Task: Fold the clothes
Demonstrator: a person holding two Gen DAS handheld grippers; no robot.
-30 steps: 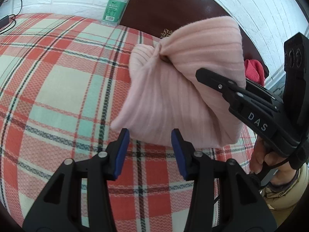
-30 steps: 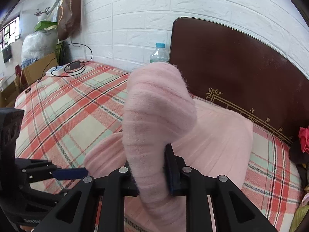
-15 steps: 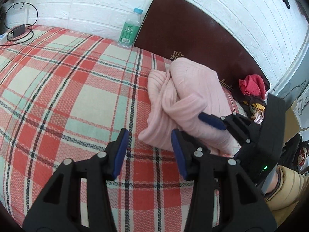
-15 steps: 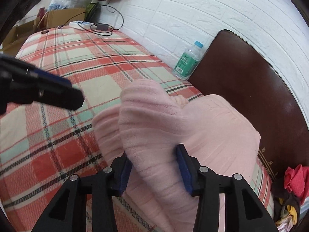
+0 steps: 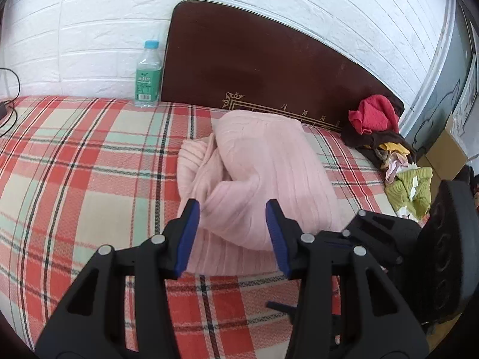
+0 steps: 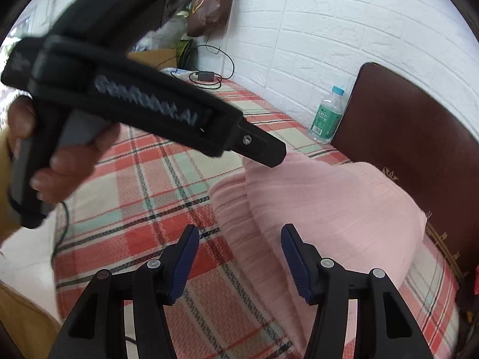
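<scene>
**A:** Left wrist view first. We note the left claw [image 5: 232, 233] with its jaws spread and nothing between the blue pads [image 5: 187, 236]. It hangs over the near edge of the pink sweater [image 5: 263, 179] without gripping it. Where does the garment lie?

**B:** We find it bundled on the plaid bed cover [image 5: 74, 164], close to the dark headboard [image 5: 254, 59]. It is a rounded, loosely folded lump, with one ribbed fold tucked under the upper layer on the left side.

**A:** And the right claw [image 6: 239, 260]?

**B:** In the right wrist view its jaws also stand apart, empty, above the sweater [image 6: 323, 209] near its left edge. We judge that both claws are free because the bundle rests on its own; neither pad touches fabric as far as we can tell.

**A:** Why place it near the headboard?

**B:** We judge this keeps it apart from the pile of unfolded clothes [image 5: 386, 149] at the bed's right corner, and leaves the cover's middle free for the next garment. The water bottle [image 5: 147, 74] stands against the wall, well apart.

**A:** Condition of the fold?

**B:** We rate it rough: the outline is uneven and the tucked fold shows. A tidying press may be required before we take another item.
</scene>
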